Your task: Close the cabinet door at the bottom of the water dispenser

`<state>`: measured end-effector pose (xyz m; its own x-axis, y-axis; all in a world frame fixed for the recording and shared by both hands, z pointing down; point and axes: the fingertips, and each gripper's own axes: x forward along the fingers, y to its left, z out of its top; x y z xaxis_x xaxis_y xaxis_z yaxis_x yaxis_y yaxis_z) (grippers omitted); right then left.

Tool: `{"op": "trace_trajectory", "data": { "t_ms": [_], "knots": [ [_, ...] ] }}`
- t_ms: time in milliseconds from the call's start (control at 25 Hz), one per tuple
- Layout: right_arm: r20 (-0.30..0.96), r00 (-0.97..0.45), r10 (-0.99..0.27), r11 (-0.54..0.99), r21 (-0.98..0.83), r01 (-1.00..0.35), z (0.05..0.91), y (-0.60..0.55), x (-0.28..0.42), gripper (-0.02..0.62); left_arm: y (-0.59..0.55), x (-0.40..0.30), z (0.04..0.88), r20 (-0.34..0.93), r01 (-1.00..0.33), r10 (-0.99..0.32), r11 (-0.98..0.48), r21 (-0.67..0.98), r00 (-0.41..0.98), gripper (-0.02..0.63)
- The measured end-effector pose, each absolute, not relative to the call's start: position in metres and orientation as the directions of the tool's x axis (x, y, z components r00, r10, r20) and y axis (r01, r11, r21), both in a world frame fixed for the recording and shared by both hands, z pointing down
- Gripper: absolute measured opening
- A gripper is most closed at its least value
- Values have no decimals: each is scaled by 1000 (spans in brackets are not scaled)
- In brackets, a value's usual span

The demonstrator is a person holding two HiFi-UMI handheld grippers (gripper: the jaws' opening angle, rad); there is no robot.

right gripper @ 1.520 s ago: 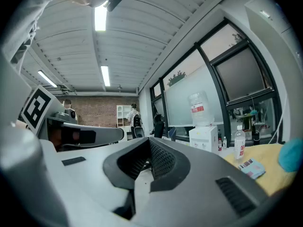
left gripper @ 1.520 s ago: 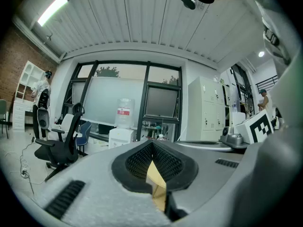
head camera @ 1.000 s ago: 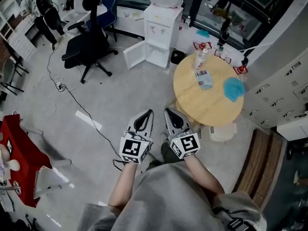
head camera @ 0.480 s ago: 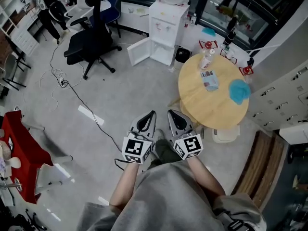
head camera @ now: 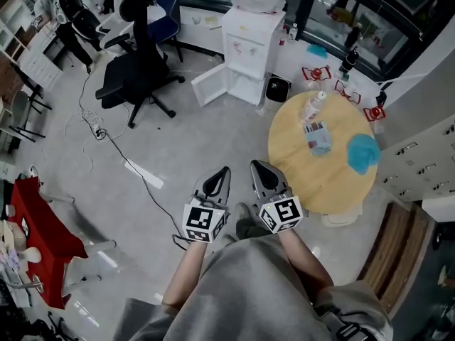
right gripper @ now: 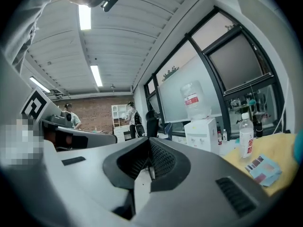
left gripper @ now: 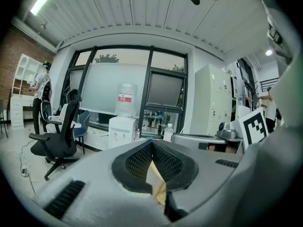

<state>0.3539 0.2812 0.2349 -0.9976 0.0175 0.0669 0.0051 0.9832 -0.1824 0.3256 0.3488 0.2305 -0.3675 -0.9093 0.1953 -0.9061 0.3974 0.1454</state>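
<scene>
The white water dispenser (head camera: pixel 251 42) with a bottle on top stands at the far wall. Its bottom cabinet door (head camera: pixel 212 84) hangs open to the left. My left gripper (head camera: pixel 218 179) and right gripper (head camera: pixel 261 175) are side by side close to my body, well short of the dispenser, pointing toward it. Both are shut with nothing between the pads. In the left gripper view the dispenser (left gripper: pixel 121 130) is small and far beyond the left gripper (left gripper: pixel 152 144). The right gripper view shows the dispenser (right gripper: pixel 200 132) to the right of the right gripper (right gripper: pixel 150 144).
A round wooden table (head camera: pixel 313 172) stands on the right with a bottle (head camera: pixel 313 107), a card and a blue cloth (head camera: pixel 363 153) on it. A black bin (head camera: pixel 276 90) sits beside the dispenser. A black office chair (head camera: pixel 131 73) and a floor cable (head camera: pixel 138 172) are on the left.
The dispenser and table have slid lower in the head view as I moved toward them. Both grippers stay shut and side by side.
</scene>
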Motion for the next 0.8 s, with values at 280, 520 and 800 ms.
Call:
{"op": "trace_trajectory", "data": {
  "t_ms": [280, 520, 800],
  "knots": [
    [72, -997, 41, 972, -233, 24, 246, 247, 319, 12, 306, 292, 240, 235, -903, -900, 405, 146, -366, 6],
    [80, -996, 35, 961, -278, 11, 255, 228, 302, 12, 289, 270, 245, 259, -901, -894, 410, 143, -366, 6],
    [82, -996, 29, 953, -302, 3, 262, 215, 275, 11, 284, 237, 252, 275, -892, -884, 427, 147, -378, 6]
  ]
}}
